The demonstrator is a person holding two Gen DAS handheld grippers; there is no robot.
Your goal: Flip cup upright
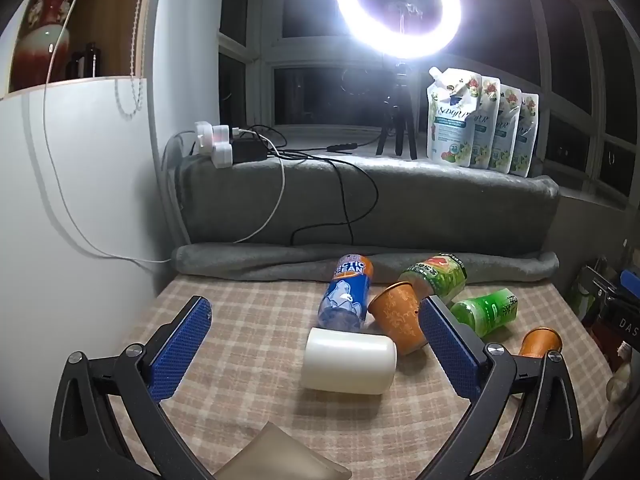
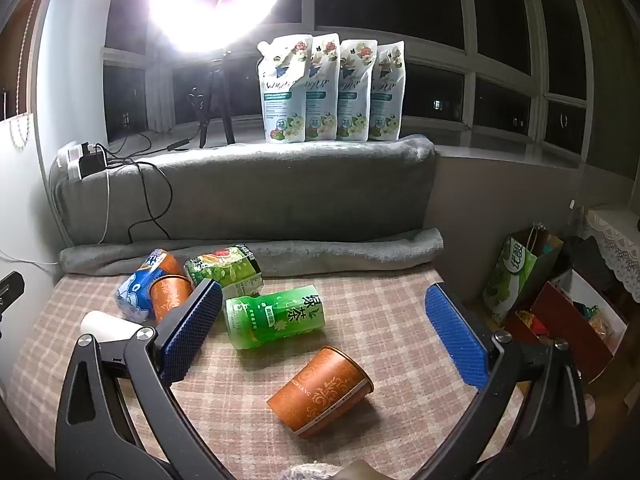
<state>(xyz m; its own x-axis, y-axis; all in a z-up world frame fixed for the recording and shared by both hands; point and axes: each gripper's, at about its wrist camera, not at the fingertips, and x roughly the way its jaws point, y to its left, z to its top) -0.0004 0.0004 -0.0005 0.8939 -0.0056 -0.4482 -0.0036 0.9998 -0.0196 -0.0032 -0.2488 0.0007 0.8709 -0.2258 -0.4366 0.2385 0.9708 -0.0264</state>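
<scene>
Table, checked cloth. Far edge at 12 o'clock is bounded by a rolled grey blanket; right edge at 3 o'clock drops off toward a green paper bag and boxes on the floor. Open cloth lies at 1 to 3 o'clock of the right-wrist view and at 9 to 10 o'clock of the left-wrist view.

Left tongs: spread wide, holding nothing; white cup lies on its side between the pads.

Right tongs: spread wide, holding nothing; orange cup lies on its side between them at 6 o'clock, mouth toward 4 o'clock, apart from both pads.

Count, on the table:
- Orange cups, 2: the one above, and a second orange cup at 12 o'clock of the white cup, beside the blue bottle.
- White cups, 1.
- Bottles, 3, all lying down: blue bottle, green bottle, green labelled bottle against the blanket.

Count, on the sill:
- Refill pouches, 4, upright in a row.
- Ring light, 1, on a tripod.
</scene>
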